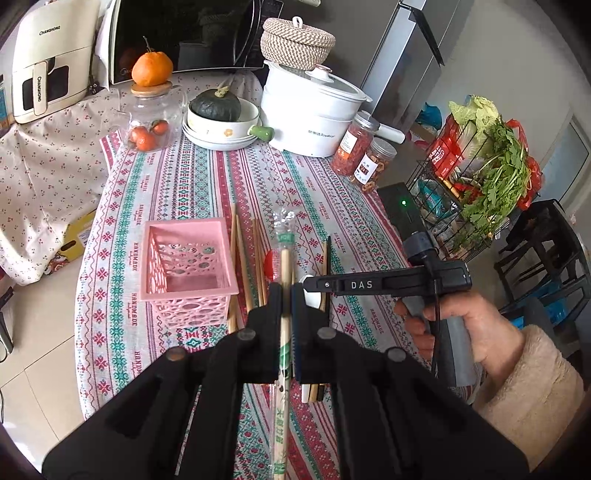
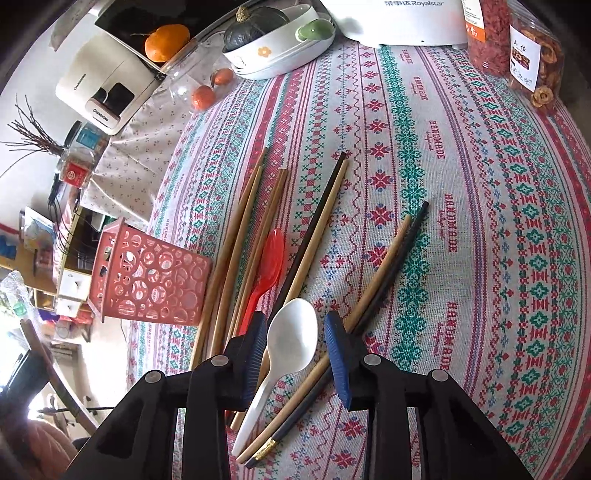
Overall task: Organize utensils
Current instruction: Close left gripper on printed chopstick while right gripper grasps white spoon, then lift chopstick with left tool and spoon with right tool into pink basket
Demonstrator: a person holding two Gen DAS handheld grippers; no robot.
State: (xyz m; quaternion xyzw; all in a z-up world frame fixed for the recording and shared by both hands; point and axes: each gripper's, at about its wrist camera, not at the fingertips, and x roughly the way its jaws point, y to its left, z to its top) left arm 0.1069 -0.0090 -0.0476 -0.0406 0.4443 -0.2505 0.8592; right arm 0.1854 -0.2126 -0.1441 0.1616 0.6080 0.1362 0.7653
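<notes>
Ahead of the tongs the bench wears a striped, patterned cloth. Beyond its far edge stand a dark microwave and a cream air fryer. To the right rise a grey refrigerator and a wire rack of greens. Pale floor tiles lie left, in soft daylight.

Left gripper: jaws closed, clamping wrapped chopsticks, held level. Right gripper: jaws parted, pointing down-forward; also visible from left wrist, gripped by right hand in fleece sleeve.
</notes>
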